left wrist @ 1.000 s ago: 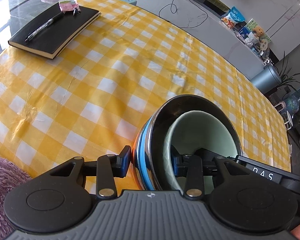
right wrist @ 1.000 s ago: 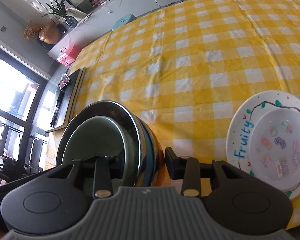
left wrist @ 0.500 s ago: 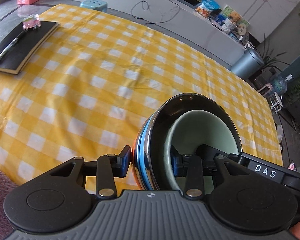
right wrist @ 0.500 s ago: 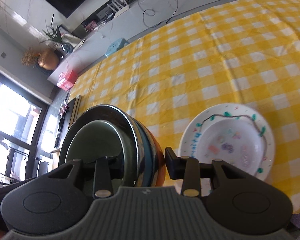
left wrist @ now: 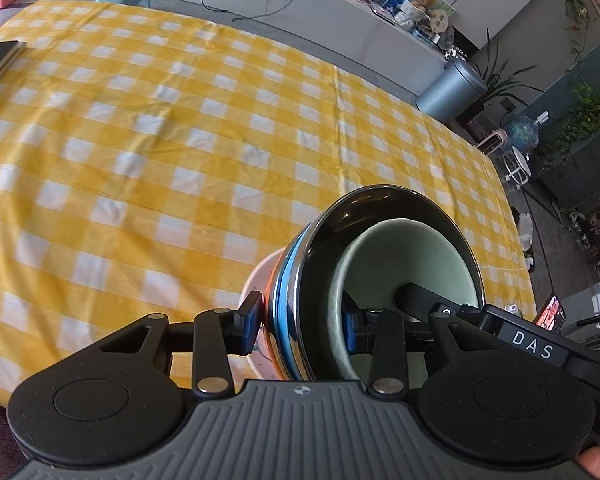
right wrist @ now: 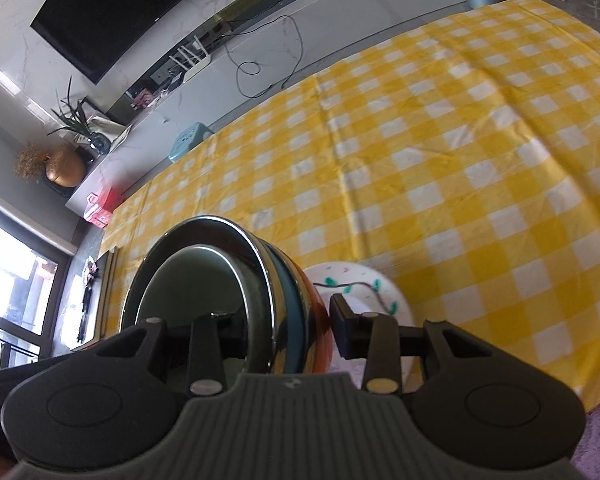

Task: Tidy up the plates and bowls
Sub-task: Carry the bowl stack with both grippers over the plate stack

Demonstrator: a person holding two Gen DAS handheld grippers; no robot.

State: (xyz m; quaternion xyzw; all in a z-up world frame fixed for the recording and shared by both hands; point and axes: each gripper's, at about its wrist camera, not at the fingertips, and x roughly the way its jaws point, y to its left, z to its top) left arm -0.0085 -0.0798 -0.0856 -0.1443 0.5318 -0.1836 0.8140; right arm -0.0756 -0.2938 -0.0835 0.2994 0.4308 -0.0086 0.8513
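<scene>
The yellow checked tablecloth [left wrist: 172,152] fills both views, and the nested stack of bowls [left wrist: 380,272] hangs above its near edge, carried between both claws. The left gripper [left wrist: 300,320] is clenched on the stack's left wall, one pad outside on the orange bowl [left wrist: 269,280], the other inside the pale green bowl [left wrist: 400,252]; the right gripper [right wrist: 284,328] grasps the opposite wall the same way, its inner finger lost in the dark of the steel bowl [right wrist: 236,264]. The relation that matters lies in the right wrist view: the decorated white plate [right wrist: 364,284] rests on the cloth just beyond and below the right claw, on the orange side of the stack, so the right hand is the nearer one, and the stack would have to travel that way and come down level to sit on it. Most of the plate is covered by the gripper's finger and body, its lettering is unreadable, and whether the stack's base clears the plate cannot be told.
</scene>
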